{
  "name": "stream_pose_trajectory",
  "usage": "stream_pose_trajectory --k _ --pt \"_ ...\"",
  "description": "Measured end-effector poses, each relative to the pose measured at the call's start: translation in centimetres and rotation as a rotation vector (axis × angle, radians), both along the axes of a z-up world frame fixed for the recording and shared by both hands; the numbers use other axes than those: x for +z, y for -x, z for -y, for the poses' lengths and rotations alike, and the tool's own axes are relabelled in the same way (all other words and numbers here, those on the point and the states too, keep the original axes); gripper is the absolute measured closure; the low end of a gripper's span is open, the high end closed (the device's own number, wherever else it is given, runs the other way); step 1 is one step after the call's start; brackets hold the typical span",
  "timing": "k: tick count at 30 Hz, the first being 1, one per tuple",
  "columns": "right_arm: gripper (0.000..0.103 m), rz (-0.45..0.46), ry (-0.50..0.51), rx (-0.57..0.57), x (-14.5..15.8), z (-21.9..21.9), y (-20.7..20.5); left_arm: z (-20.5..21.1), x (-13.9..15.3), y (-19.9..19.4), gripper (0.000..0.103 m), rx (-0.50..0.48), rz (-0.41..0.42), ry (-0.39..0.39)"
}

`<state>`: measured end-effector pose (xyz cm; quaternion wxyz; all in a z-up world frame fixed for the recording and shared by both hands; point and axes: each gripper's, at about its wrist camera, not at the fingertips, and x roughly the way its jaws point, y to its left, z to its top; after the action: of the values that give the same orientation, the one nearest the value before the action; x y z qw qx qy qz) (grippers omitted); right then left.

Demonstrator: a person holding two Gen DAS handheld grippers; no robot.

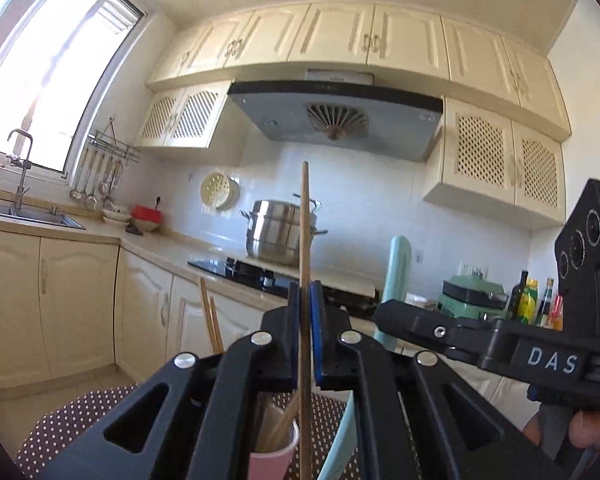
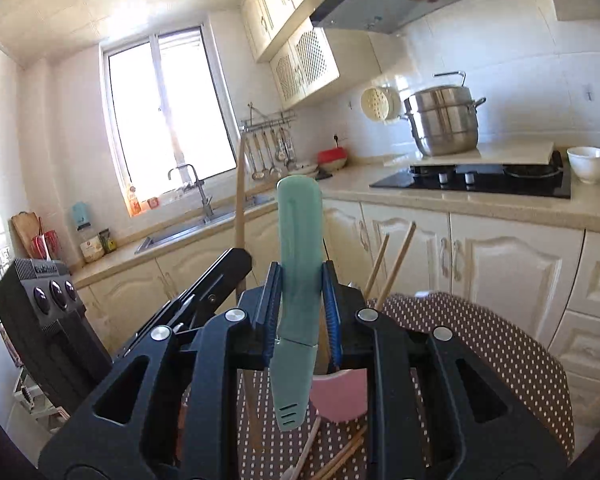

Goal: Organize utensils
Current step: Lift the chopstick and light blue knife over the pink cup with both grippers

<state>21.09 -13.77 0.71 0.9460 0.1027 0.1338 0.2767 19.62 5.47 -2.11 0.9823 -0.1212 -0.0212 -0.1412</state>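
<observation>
My left gripper (image 1: 306,300) is shut on a wooden chopstick (image 1: 305,240) held upright, its lower end beside a pink cup (image 1: 274,456) that holds other chopsticks. My right gripper (image 2: 302,292) is shut on a mint-green sheathed knife (image 2: 298,264), held upright above the pink cup (image 2: 342,396). Two chopsticks (image 2: 396,264) lean out of the cup. The right gripper (image 1: 384,316) with the knife handle (image 1: 398,268) shows in the left wrist view. The left gripper's chopstick (image 2: 240,200) shows in the right wrist view.
A round table with a brown polka-dot cloth (image 2: 500,352) carries the cup and loose chopsticks (image 2: 340,456). Behind are cream cabinets, a counter with a black hob (image 2: 472,180), a steel pot (image 2: 444,120), a white bowl (image 2: 588,164) and a sink (image 1: 32,212).
</observation>
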Motion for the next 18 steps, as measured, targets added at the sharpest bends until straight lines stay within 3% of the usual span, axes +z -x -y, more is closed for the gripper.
stream_pose_trajectory --k 8,18 --pt "0.082 0.048 0.01 -0.027 0.8 -0.7 -3.0 -1.7 0.8 -3.1 0.098 0.059 0.072 0.081" --pt "0.082 0.037 0.015 -0.037 -0.8 -1.2 -5.5 -1.2 0.4 -6.6 0.098 0.111 0.097 0.039"
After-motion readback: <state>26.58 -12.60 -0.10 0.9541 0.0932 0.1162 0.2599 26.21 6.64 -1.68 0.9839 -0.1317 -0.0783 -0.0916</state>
